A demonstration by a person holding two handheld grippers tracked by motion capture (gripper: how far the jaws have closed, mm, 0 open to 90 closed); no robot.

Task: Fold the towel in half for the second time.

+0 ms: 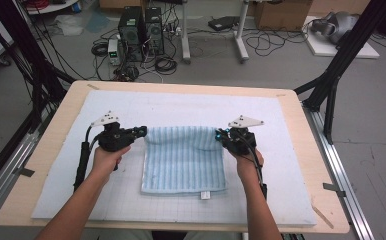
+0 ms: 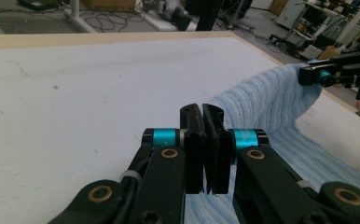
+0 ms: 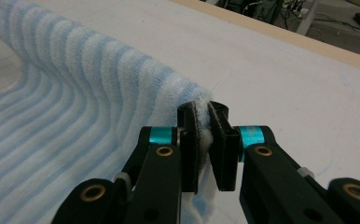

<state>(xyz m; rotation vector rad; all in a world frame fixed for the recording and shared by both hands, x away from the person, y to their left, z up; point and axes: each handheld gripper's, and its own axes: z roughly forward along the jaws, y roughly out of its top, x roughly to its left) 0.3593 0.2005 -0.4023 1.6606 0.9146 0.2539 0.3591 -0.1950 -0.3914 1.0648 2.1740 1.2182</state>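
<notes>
likely a lab: computer towers [image 1: 141, 32], tangled floor cables [image 1: 273, 42], black frame struts [image 1: 338, 75] around the table [image 1: 56, 135].

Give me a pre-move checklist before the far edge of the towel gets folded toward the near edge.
1. Left gripper shut on its towel corner: ok.
2. Right gripper shut on its corner, cloth between the jaws: ok.
3. Far edge lifted off the white mat: ok.
4. Near edge lying flat, tag at the front: ok.
5. Both corners raised evenly: cannot tell.
6. Cables clear of the towel: ok.
</notes>
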